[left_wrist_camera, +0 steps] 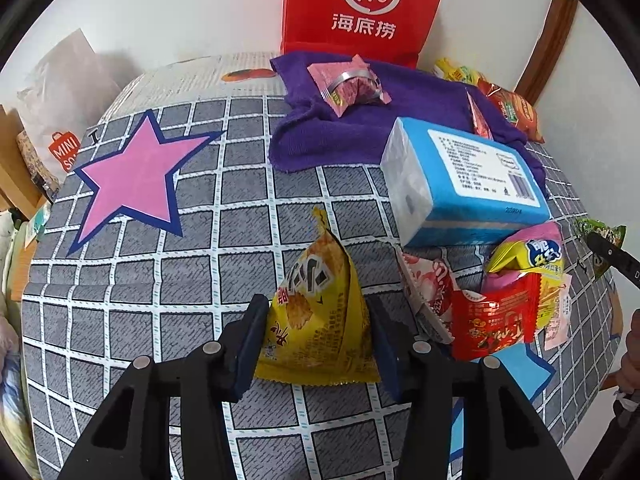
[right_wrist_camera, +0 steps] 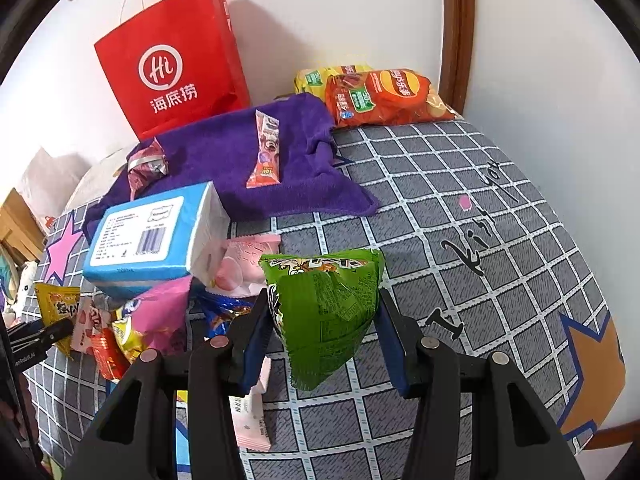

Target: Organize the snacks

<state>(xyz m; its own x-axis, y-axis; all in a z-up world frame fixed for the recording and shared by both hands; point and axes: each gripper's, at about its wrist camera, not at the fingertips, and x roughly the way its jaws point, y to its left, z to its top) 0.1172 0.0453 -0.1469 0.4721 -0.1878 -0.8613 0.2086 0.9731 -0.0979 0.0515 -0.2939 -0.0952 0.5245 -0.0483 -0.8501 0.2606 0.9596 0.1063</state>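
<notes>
Left tongs (left_wrist_camera: 318,344) gripping yellow snack packet (left_wrist_camera: 320,320), its base hidden

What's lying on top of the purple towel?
On the purple towel lie two snacks: a long pink stick packet and a crumpled pink packet with a silver band. A blue tissue pack covers its near corner, so anything under there is hidden.

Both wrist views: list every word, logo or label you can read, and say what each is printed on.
"Hi" and "海底捞": red paper bag.
"MINI SO", cut off: red tag on the pale bag.
"I", "Kiss you": grey checked sheet.
Blue tissue pack: label and barcode too small to read.
Yellow snack packet, green snack packet, orange chip bag: print too distorted to read reliably.
</notes>
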